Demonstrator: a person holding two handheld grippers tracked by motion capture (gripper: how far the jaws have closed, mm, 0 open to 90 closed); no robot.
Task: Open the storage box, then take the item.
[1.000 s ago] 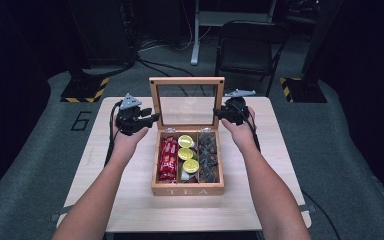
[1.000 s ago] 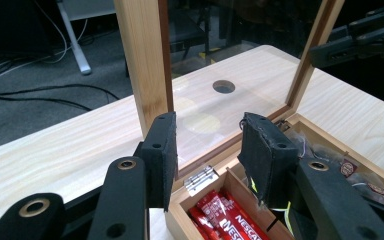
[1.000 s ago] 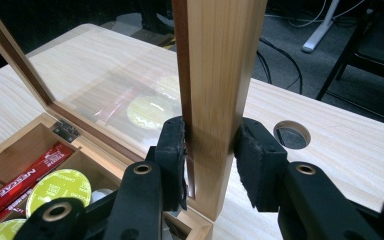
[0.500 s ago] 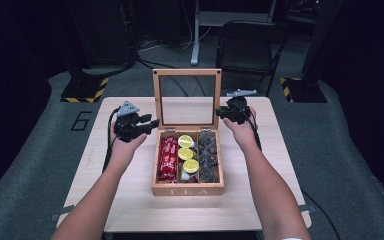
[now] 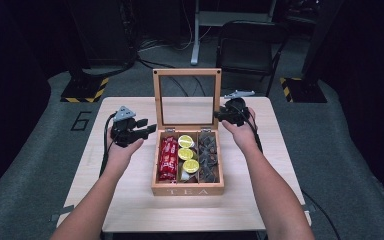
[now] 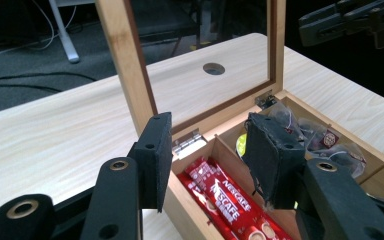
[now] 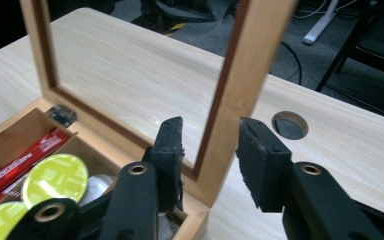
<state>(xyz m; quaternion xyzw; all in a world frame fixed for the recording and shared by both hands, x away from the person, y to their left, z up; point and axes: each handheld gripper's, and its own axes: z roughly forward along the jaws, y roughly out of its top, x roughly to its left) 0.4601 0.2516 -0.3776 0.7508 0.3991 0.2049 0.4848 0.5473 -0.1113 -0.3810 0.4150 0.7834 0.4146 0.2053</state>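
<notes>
Tea box [image 5: 187, 187] is seen at the middle of the table [image 5: 130, 210], its glass lid [image 5: 186, 98] now raised upright where a second ago it leaned lower. At the left, the left gripper [image 5: 147, 130] has been drawn away from the lid frame and lowered, its jaws just opened with nothing between them. Red sachets [image 5: 168, 158], yellow capsules [image 5: 186, 141] and tea bags [image 5: 210, 160] are exposed. At the right, the right gripper [image 5: 219, 116] has its jaws just loosened around the frame, so the opening is judged finished.
</notes>
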